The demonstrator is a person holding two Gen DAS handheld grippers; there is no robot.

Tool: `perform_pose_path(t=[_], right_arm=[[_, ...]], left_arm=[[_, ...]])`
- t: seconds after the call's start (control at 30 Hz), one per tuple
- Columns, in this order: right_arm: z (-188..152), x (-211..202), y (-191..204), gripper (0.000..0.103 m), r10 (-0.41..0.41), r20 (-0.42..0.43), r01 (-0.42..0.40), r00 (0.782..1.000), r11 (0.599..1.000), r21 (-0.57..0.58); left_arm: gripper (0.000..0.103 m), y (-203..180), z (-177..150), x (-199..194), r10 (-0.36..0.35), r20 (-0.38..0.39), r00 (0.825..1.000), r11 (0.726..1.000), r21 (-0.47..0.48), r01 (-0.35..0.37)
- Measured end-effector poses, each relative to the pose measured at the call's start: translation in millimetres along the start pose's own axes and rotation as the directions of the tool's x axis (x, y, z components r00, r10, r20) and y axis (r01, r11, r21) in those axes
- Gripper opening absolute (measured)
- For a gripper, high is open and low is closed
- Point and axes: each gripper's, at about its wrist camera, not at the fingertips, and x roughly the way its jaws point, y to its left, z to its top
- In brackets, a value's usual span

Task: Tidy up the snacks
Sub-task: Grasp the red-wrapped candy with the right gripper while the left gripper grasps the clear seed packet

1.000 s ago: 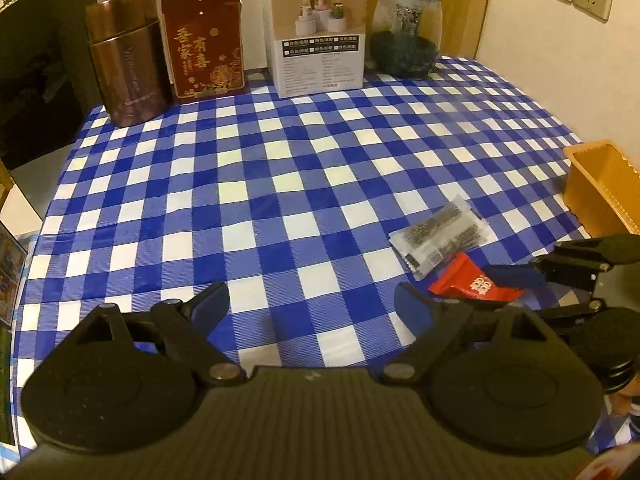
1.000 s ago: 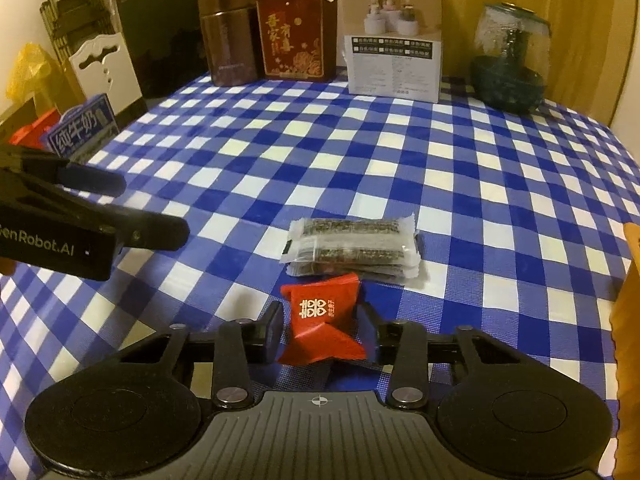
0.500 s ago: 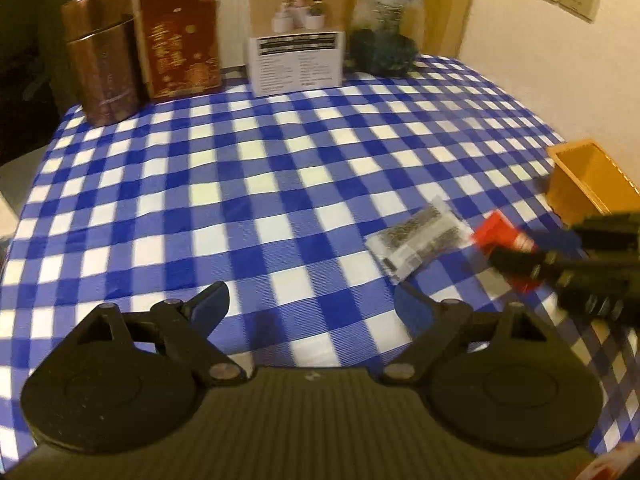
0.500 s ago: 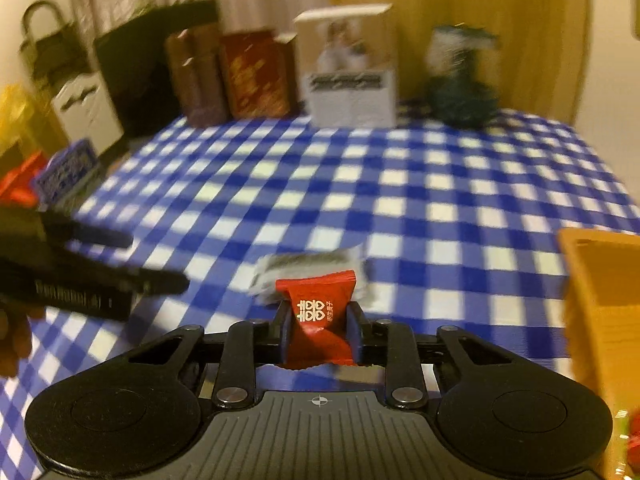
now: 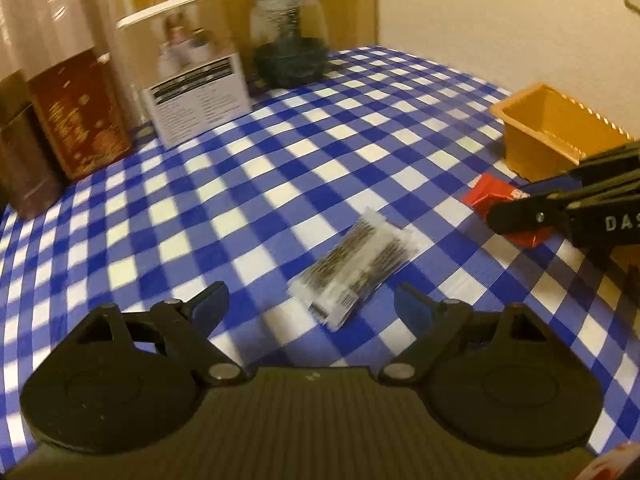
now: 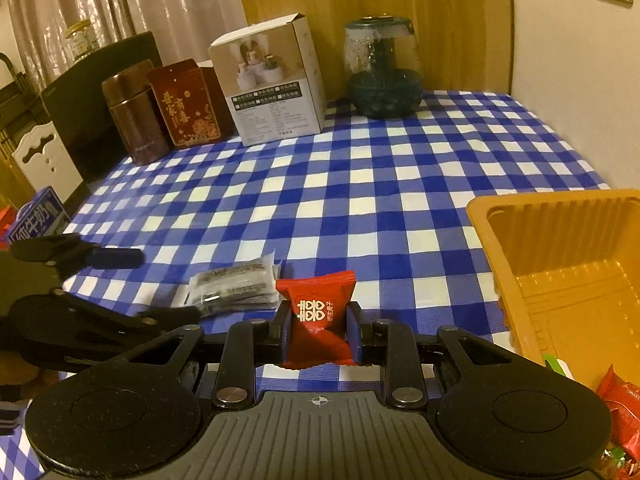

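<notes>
The right gripper pinches a red foil-wrapped candy (upright between its pads), lifted above the blue-checked tablecloth; the orange plastic tray lies just to its right. The left gripper, fingers spread, hangs over a clear packet of dark snack sticks lying diagonally ahead.

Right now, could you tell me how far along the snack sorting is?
Partly done: the orange tray already holds a red packet at its near corner. In hand: the right gripper is shut on a red candy, lifted beside the tray. Left: the clear snack pack lies on the checked cloth before the open left gripper.
</notes>
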Motion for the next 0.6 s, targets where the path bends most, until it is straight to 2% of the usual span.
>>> perform_pose_path(t=[0.23, 0.43, 0.6], right_arm=[[0, -10, -5, 0.028, 0.001, 0.035, -0.001, 0.999, 1.000, 0.014], [1, -10, -7, 0.028, -0.001, 0.041, 0.000, 0.999, 1.000, 0.025], [1, -11, -5, 0.028, 0.001, 0.046, -0.002, 0.999, 1.000, 0.022]], left_arm=[[0.088, -17, 8, 19, -0.002, 0.023, 1.000, 0.992, 0.128, -0.001], [0.087, -16, 12, 32, -0.049, 0.025, 0.998, 0.994, 0.101, 0.047], [0.076, -18, 14, 43, -0.091, 0.007, 0.996, 0.991, 0.104, 0.090]])
